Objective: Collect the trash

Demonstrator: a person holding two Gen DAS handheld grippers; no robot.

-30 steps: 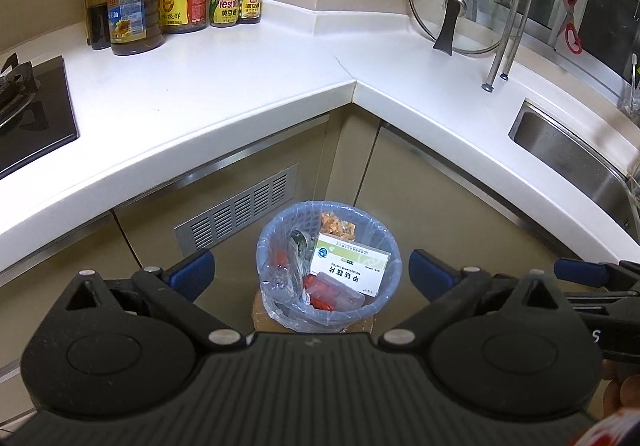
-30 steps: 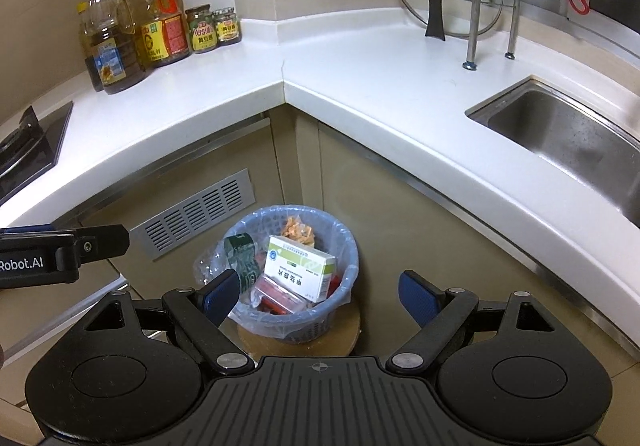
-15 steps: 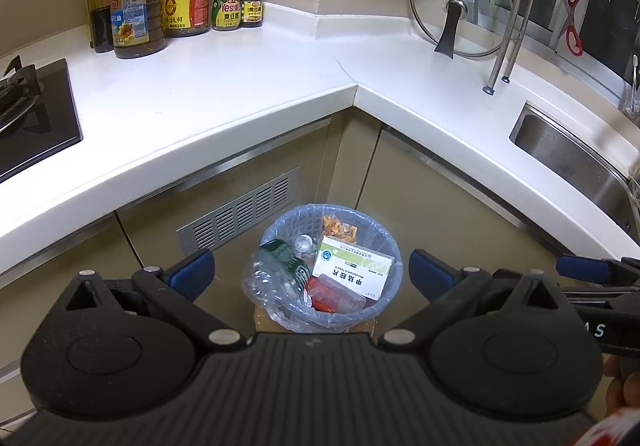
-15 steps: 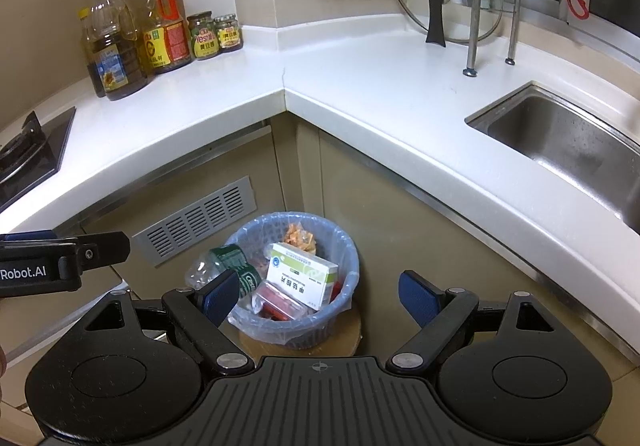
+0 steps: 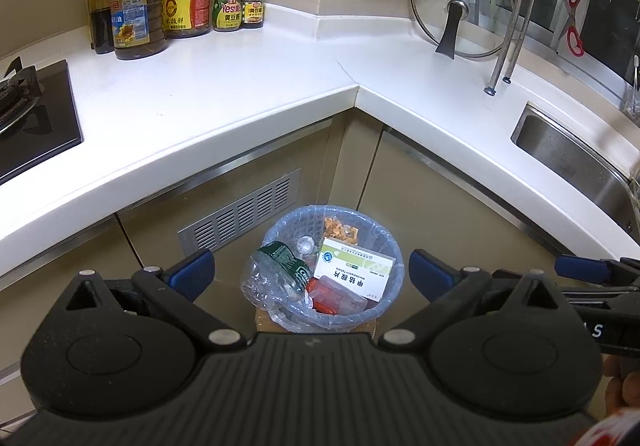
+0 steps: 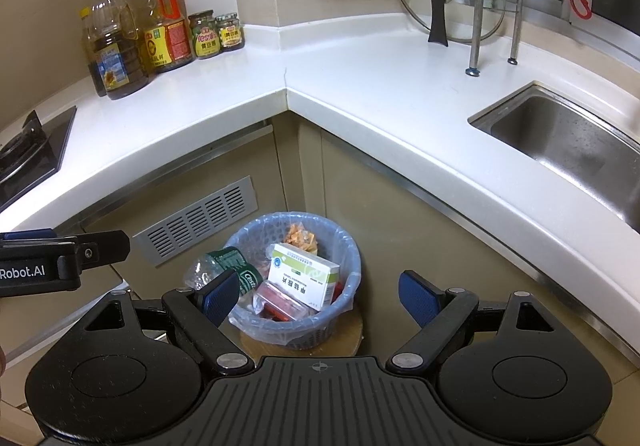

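A small round bin (image 5: pixel 387 246) lined with a blue bag stands on the floor in the cabinet corner. In it lie a white and green box (image 5: pixel 354 274), a red packet (image 5: pixel 338 296) and an orange wrapper (image 5: pixel 340 232). A crushed clear bottle (image 5: pixel 276 272) with a green label leans over the bin's left rim. My left gripper (image 5: pixel 311 274) hangs open above the bin with nothing between its pads. My right gripper (image 6: pixel 318 298) is open and empty too, over the same bin (image 6: pixel 354 266), box (image 6: pixel 304 278) and bottle (image 6: pixel 216 266). Each view shows a finger (image 5: pixel 584 270) of the other gripper at its edge.
The white L-shaped counter (image 5: pixel 240 85) wraps around the corner above the bin. Oil bottles and jars (image 5: pixel 176 5) stand at its back left, a black hob (image 5: pixel 36 117) at far left, a glass lid (image 5: pixel 460 9) and rack at back, a steel sink (image 6: pixel 560 133) on the right.
The crushed bottle has tipped from inside the bin to lean out over its left rim. Both grippers have stayed open and in place.
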